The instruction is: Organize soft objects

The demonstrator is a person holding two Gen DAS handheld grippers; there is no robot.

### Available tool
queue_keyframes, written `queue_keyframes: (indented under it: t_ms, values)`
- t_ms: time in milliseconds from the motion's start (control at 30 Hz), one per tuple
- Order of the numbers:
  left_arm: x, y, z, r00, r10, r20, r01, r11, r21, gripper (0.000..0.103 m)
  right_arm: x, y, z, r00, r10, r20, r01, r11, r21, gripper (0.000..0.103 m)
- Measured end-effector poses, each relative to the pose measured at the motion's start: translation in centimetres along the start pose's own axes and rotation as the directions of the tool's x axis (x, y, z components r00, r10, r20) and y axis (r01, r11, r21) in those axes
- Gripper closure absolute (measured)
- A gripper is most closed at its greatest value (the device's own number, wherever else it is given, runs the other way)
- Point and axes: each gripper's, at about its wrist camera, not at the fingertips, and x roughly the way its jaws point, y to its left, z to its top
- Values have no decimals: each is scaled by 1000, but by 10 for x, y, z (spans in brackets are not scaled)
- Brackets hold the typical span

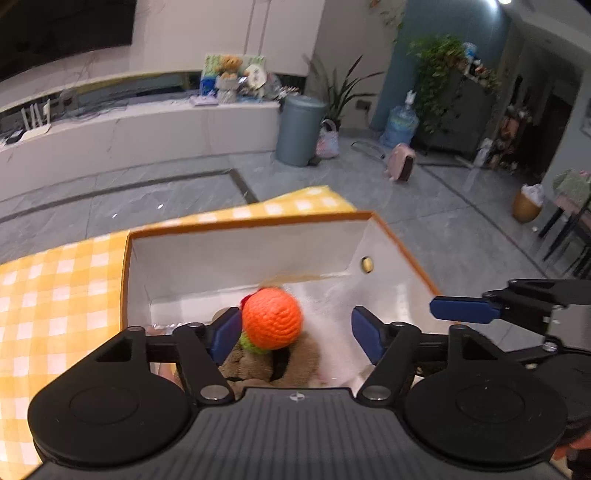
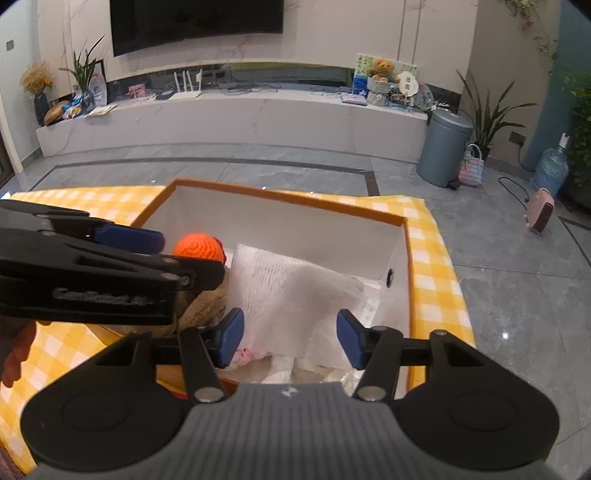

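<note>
Both my grippers, left (image 1: 295,330) and right (image 2: 288,339), hang spread over the box (image 2: 288,206), the orange ball (image 1: 271,318) inside it, white wrap (image 2: 295,291) visible only rightward.

Floor: grey stone tiles (image 2: 295,166) with a darker inlaid border are seen.
Wall: a dark television screen (image 2: 195,22) is mounted on pale marble-look panelling.
Furniture: a long white low cabinet (image 2: 236,122) is set under it; a teddy bear (image 2: 382,70) is seated there.
Corner: a grey pedal bin (image 2: 443,147), potted plants (image 2: 484,110) and a water jug (image 2: 550,170) are placed.
Light: a ceiling lamp (image 1: 506,2) is lit.
</note>
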Motion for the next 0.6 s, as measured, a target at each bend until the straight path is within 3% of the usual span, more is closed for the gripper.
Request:
queue_keyframes:
  t_ms: [100,400,533,600]
  values:
    - [-21,-5,6,999,-13,46,12,1000,19,16,-18,2,1,999,-14,32,14,1000,13,35]
    - [-81,-13,17,989,-27,148,27,1000,3,13,-87,20,4,989,-30,145,28,1000,13,27]
    - [-114,-17,0,972,-41,232,33,999,36,9,-123,31,-6,976,-20,217,13,999,31,18]
    - [-127,-20,-12,967,-15,254,2,999,49,8,-141,37,-15,965,-7,262,-4,999,44,17]
